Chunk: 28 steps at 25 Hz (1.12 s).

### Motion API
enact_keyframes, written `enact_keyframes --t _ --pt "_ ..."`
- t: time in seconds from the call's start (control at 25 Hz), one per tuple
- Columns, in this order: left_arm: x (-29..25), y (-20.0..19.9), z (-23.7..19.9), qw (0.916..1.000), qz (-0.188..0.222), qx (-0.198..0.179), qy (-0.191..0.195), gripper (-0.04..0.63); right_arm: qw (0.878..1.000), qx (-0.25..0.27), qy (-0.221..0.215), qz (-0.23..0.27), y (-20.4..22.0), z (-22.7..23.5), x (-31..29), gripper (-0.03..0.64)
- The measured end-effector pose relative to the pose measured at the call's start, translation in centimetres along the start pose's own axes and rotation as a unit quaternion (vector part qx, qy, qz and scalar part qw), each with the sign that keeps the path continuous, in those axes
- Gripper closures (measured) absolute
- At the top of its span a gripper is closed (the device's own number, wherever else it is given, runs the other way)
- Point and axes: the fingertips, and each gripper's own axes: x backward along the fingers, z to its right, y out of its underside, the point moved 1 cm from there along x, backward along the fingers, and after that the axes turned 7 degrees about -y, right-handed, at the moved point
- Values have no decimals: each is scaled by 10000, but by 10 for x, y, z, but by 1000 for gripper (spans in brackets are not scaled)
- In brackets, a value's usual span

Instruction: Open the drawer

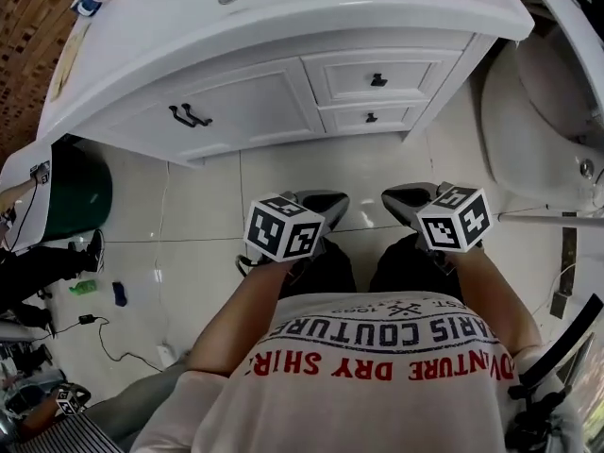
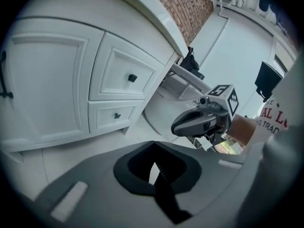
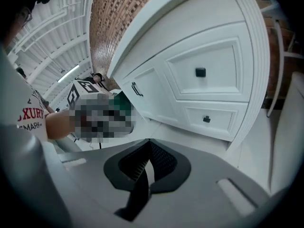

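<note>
Two drawers: a white panelled upper drawer [image 3: 204, 70] and a shallower white lower drawer [image 3: 209, 118] are stacked at the right end of a white curved-front vanity cabinet [image 1: 311, 36]. Both are shut flush.
Knobs: one small square black knob [image 3: 200, 72] is fitted at the middle of each front.
Right claw: the jaws of the grey two-jaw right claw [image 3: 148, 158] are seen pressed together, with nothing between them.
Left claw: the grey two-jaw left claw [image 2: 153, 163] is likewise closed and empty.
Direction from the claws: the drawers lie ahead of and above both claws and well apart from them, with glossy pale tiled floor [image 1: 283, 173] between. In the head view they stand almost in line with the right claw and off to the right of the left claw.
Nearer hand: the right claw is judged the nearer and the better placed.
Long axis: each drawer front runs side to side, across the line along which the claws point. Its travel is judged to be straight out toward the person.
Neighbour: a white cupboard door [image 1: 241, 111] with two black bar handles sits just left of the drawers, on the left claw's side, and is not wanted.
Coming move: the jaws would have to be parted before a knob could be taken, and the claw brought up and forward to it.
</note>
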Motion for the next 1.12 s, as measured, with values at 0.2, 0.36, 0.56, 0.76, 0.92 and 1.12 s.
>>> enact_keyframes --t 0.2,0.36,0.56,0.76,0.92,1.12 --pt "-64 36 -49 9999 103 20 -54 606 9999 110 -34 10 43 64 -52 611" --pt "-84 57 -63 9997 219 -21 -70 606 9994 229 -110 222 52 78 -76 611" --pt "-87 63 -72 9990 436 -22 -2 606 9985 431 -123 317 44 89 -94 611" --pt "-85 67 -76 9988 494 4 -53 606 9984 472 -14 299 44 93 -95 611" --pt "-80 69 -78 9987 504 4 -61 606 9975 492 141 493 34 108 -93 611" --pt "-72 82 -76 9991 401 10 -126 606 9939 394 640 809 16 145 -93 609"
